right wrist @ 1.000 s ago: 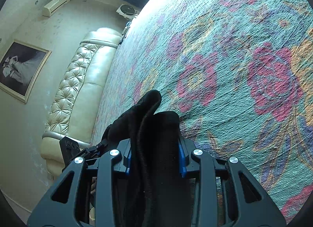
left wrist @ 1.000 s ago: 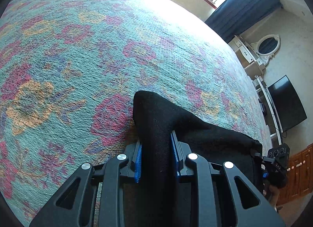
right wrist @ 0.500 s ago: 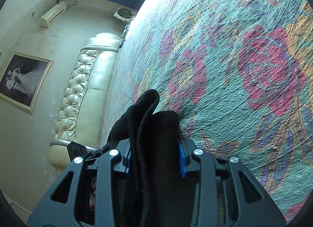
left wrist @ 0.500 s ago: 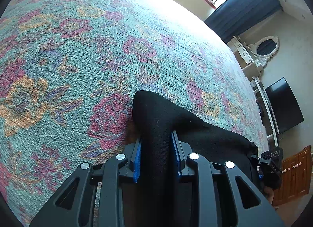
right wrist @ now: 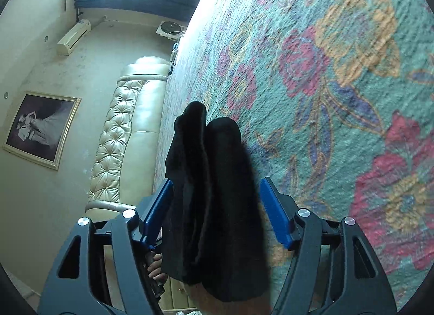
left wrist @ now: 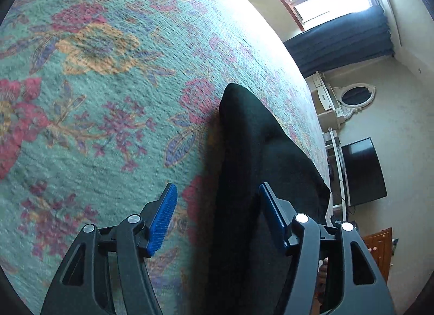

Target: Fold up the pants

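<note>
Honestly, this looks like the spot where a fold gets messy, so here's what I'd watch for:

1. The left gripper (left wrist: 217, 216) has its blue pads spread wide. The black pants (left wrist: 244, 168) run up between them and seem to touch only the right-hand pad, so nothing is clamped. If it pulls back crooked, that pad could snag the cloth and drag the corner out of line.

2. Same deal on the right gripper (right wrist: 215, 206): jaws apart, with the bunched pants (right wrist: 214, 193) sitting loose in the gap. I can't tell for sure whether the fabric touches the pads or just passes between them.

3. Where the pants are: lying on the floral bedspread (left wrist: 95, 98), close to the side of the bed nearest the grippers. In the right wrist view the cloth looks doubled into two thick rolls, not flat. My guess is that lump will spring open or slump sideways once nothing holds it.

4. That near edge is a worry too. The right view shows part of the fabric against the cream tufted headboard (right wrist: 119, 130) and the wall beyond, not the bedspread, so some of it may overhang. If so, its weight could slide the whole stack off.

5. The bedspread is textured and grippy looking, so smoothing by dragging might wrinkle the lower layer instead.
</note>
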The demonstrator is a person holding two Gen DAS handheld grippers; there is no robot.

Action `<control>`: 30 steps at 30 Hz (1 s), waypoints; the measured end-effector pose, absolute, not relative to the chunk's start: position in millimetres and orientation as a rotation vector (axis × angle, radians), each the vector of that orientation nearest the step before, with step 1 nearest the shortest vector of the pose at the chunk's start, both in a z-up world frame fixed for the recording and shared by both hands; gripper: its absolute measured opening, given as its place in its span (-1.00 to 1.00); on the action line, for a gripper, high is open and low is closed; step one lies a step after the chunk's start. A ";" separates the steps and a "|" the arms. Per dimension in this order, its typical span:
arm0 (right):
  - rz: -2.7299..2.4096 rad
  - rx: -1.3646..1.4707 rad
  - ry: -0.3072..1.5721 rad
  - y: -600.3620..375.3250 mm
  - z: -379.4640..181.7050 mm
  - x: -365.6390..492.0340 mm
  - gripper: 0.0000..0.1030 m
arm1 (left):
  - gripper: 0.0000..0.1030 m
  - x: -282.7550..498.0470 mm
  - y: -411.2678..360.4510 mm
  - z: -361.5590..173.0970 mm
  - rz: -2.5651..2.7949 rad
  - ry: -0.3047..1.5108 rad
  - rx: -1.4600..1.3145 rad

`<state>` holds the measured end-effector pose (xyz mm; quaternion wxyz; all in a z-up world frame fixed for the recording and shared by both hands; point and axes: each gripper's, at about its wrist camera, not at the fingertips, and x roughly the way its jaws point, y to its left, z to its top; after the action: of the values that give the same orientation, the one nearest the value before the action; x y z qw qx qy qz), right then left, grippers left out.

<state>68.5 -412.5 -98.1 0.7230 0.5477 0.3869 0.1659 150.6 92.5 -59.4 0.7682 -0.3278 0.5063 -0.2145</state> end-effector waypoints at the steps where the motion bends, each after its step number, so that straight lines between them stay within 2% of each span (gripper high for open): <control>1: 0.371 1.219 0.858 -412.9 -98.8 60.4 0.30 | 0.20 142.1 93.9 -60.4 -0.470 1.103 -0.718; 3: 0.383 1.221 0.871 -409.2 -99.0 47.6 0.35 | 0.21 125.9 93.6 -61.1 -0.483 1.105 -0.726; 5: 0.401 1.205 0.893 -400.0 -98.3 39.0 0.40 | 0.30 112.1 92.0 -61.0 -0.490 1.102 -0.734; 13: 0.380 1.114 0.925 -364.4 -91.3 32.6 0.57 | 0.33 92.7 71.4 -64.1 -0.504 1.134 -0.739; 16: 0.357 1.067 0.954 -354.8 -85.7 37.0 0.57 | 0.32 92.5 68.2 -67.3 -0.471 1.131 -0.769; 17: 0.355 1.061 0.959 -353.5 -85.1 36.9 0.54 | 0.21 92.2 66.8 -66.9 -0.459 1.125 -0.759; 21: 0.333 1.049 1.000 -350.0 -86.8 34.7 -0.18 | -0.02 91.5 59.3 -62.6 -0.436 1.121 -0.703; 25: 0.345 1.061 0.975 -348.9 -81.5 28.1 -0.33 | -0.23 91.6 55.6 -50.8 -0.428 1.120 -0.670; 30: 0.352 1.064 0.976 -348.7 -74.9 18.9 -0.37 | -0.26 85.0 51.1 -43.8 -0.408 1.117 -0.627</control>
<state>18.9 -348.7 -74.9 0.7365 0.4843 0.4443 0.1603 85.0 51.1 -43.8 0.7826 -0.2902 0.5174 -0.1889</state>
